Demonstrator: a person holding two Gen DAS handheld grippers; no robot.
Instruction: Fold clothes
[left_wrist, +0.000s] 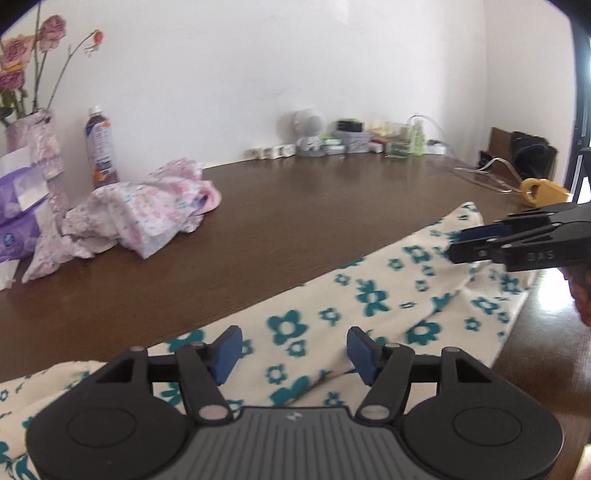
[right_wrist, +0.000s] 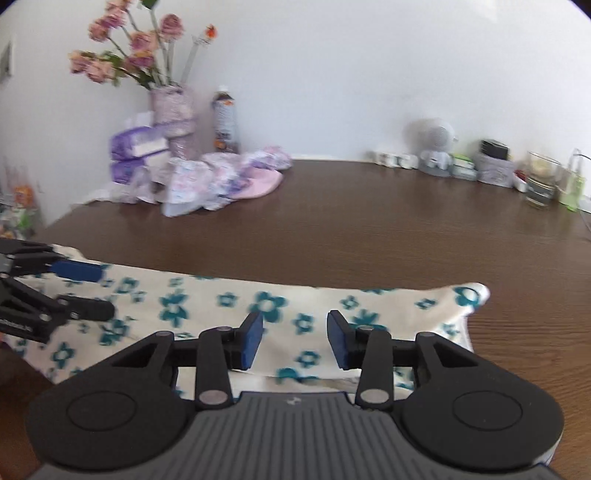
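A cream garment with teal flowers (left_wrist: 369, 295) lies as a long strip along the near edge of the brown table (left_wrist: 295, 206). My left gripper (left_wrist: 293, 350) hovers open over its left part, nothing between the blue pads. The right gripper (left_wrist: 469, 243) comes in from the right above the garment's far end. In the right wrist view the same garment (right_wrist: 229, 306) spreads under my right gripper (right_wrist: 294, 339), which is open and empty. The left gripper (right_wrist: 92, 291) shows at the left edge, its fingers apart over the cloth.
A crumpled pink floral garment (left_wrist: 147, 214) lies at the back left beside a bottle (left_wrist: 99, 147), a vase of dried roses (left_wrist: 37, 140) and purple tissue packs (left_wrist: 18, 210). Small items, a fan (left_wrist: 306, 133) and a glass (right_wrist: 541, 181) line the wall. A yellow object (left_wrist: 539, 190) sits far right.
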